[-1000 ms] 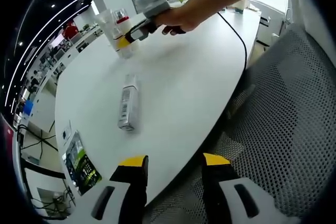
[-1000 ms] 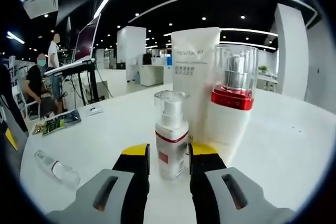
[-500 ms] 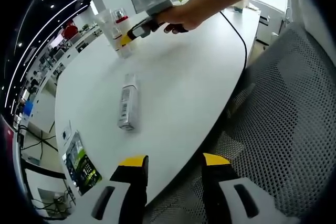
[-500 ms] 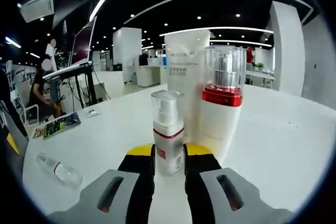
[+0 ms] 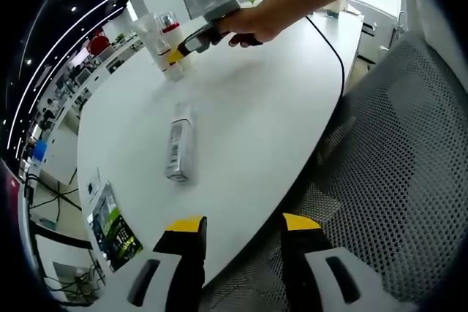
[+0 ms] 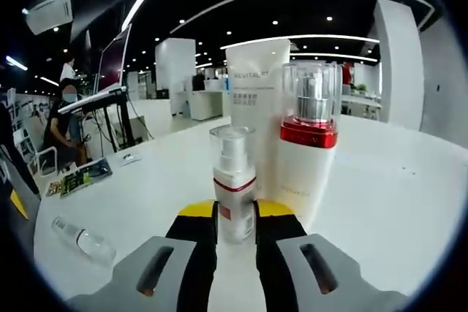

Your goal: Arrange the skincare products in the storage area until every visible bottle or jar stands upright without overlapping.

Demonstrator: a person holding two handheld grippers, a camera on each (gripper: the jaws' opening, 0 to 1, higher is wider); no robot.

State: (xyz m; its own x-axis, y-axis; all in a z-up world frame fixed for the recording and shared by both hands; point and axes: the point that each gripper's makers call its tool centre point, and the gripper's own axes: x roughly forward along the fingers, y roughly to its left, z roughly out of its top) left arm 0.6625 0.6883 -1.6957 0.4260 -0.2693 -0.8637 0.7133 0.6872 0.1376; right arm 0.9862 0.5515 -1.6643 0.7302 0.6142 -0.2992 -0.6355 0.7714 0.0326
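The right gripper [image 6: 235, 213] had closed its jaws on the small upright pump bottle [image 6: 235, 195] beside the tube [image 6: 256, 100] (left jaws idle, open), one bottle [image 5: 179, 144] still lying on the table [image 5: 256, 115].

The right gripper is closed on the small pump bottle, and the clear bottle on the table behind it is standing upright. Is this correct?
Not quite. The right gripper is closed on the small pump bottle, but the clear bottle is lying on its side on the table, not standing. The right gripper view shows it at the lower left.
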